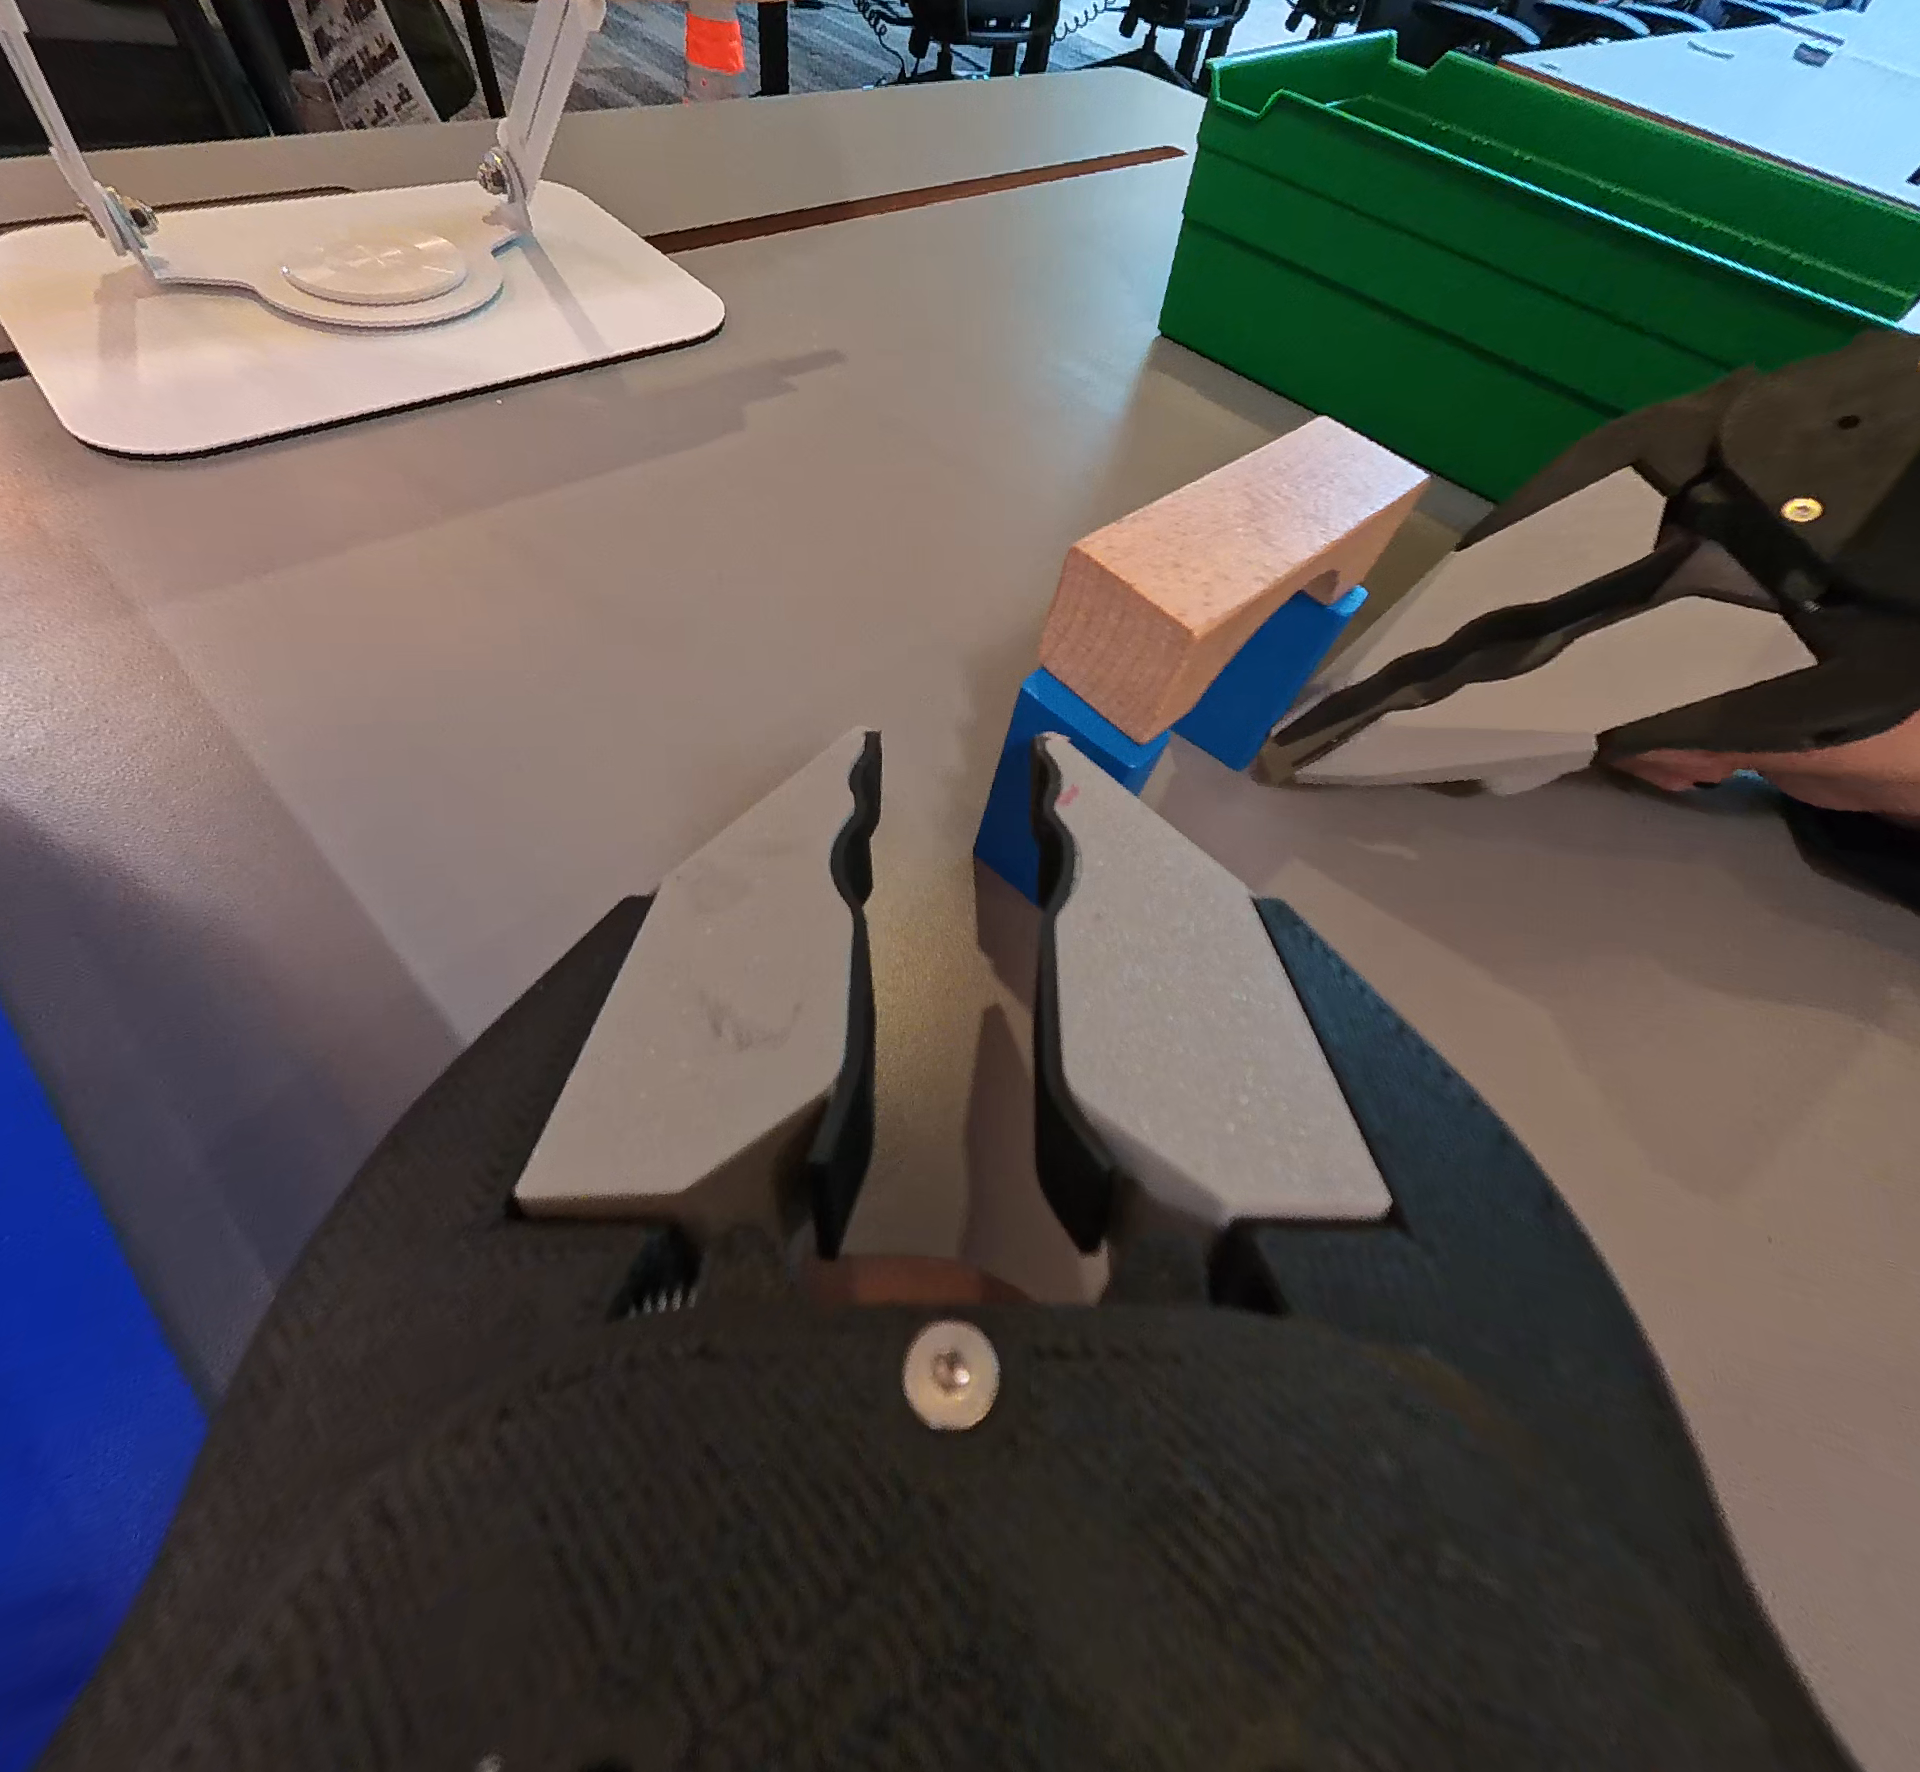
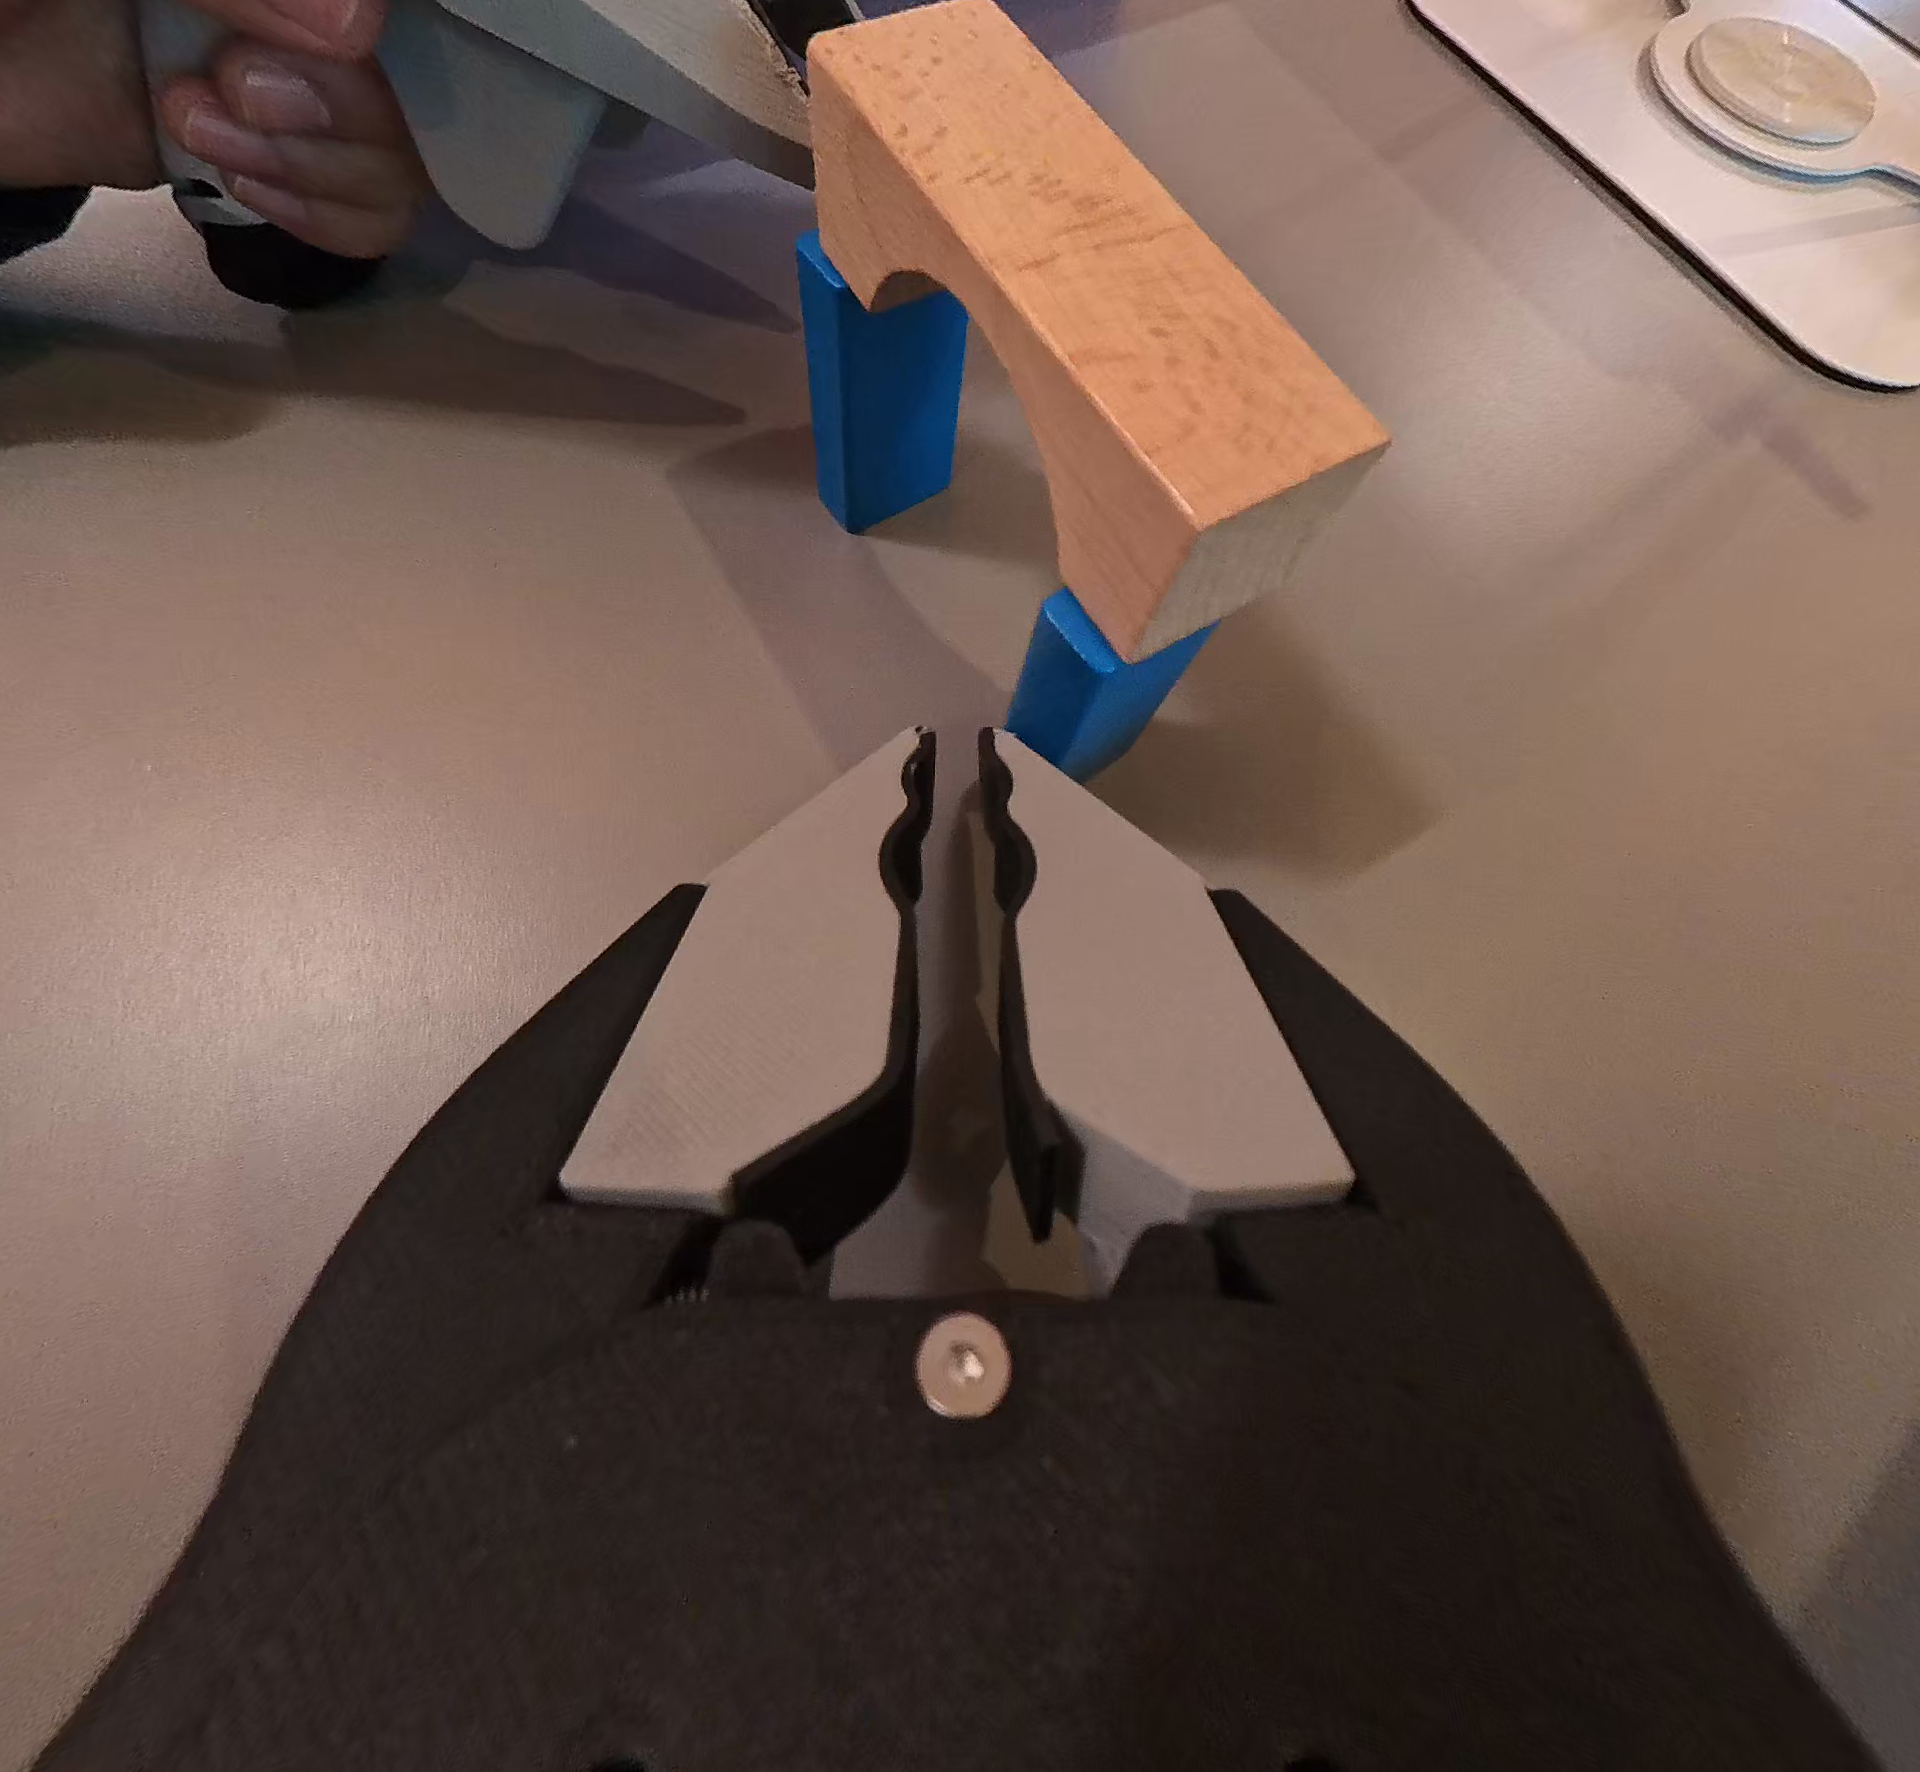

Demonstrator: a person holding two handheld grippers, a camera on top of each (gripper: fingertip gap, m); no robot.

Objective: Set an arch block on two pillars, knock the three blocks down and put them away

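Toppling looks like the step in hand: the wooden arch block (image 2: 1081,340) sits skewed across two leaning blue pillars (image 2: 883,392), near the green bin (image 1: 1538,268) on the table (image 2: 416,683). A steady sideways nudge low on a pillar should drop all three without scattering them. The left gripper (image 1: 956,756) lies low beside the near pillar, fingers parted and empty; the right gripper (image 2: 956,735) points at the other pillar's foot, fingers nearly clenched, holding nothing.

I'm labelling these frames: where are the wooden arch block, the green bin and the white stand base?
wooden arch block (image 2: 1081,309), right wrist view, top face.
green bin (image 1: 1507,268), left wrist view, side wall.
white stand base (image 1: 343,351), left wrist view, flat plate.
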